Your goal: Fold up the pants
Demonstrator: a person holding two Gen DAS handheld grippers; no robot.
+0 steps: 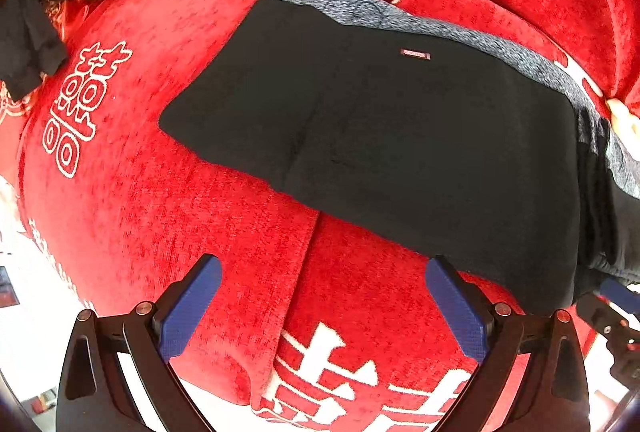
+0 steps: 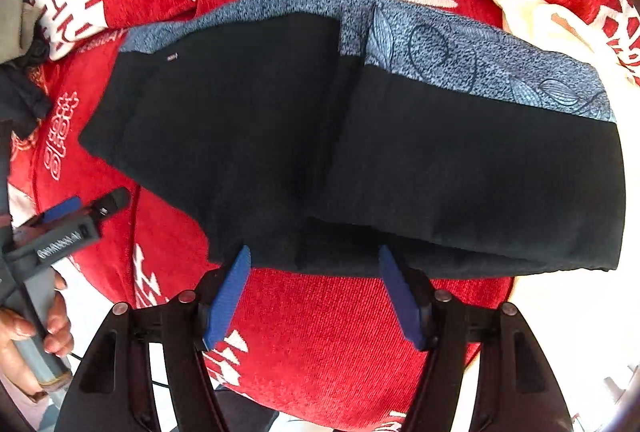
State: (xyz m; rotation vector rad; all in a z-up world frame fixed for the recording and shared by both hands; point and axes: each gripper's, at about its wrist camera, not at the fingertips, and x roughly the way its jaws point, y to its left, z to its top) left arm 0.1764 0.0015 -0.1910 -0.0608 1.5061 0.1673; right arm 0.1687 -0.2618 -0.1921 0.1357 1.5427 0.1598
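The black pants [image 2: 304, 135] lie folded on a red cover with white characters [image 1: 168, 216], their blue-grey patterned waistband [image 2: 460, 51] along the far edge of the fabric stack. In the right wrist view one black layer is doubled over the other, with a fold line running down the middle. The right gripper [image 2: 316, 288] sits at the near edge of the pants with its blue fingers [image 2: 230, 292] spread apart, gripping nothing. The left gripper [image 1: 324, 308] is above bare red cover just beside the near edge of the pants, fingers [image 1: 188, 312] also spread wide and empty. A hand [image 2: 28, 332] holds the left gripper's grey handle. A dark garment [image 1: 24, 43] lies crumpled at the cover's far left corner.
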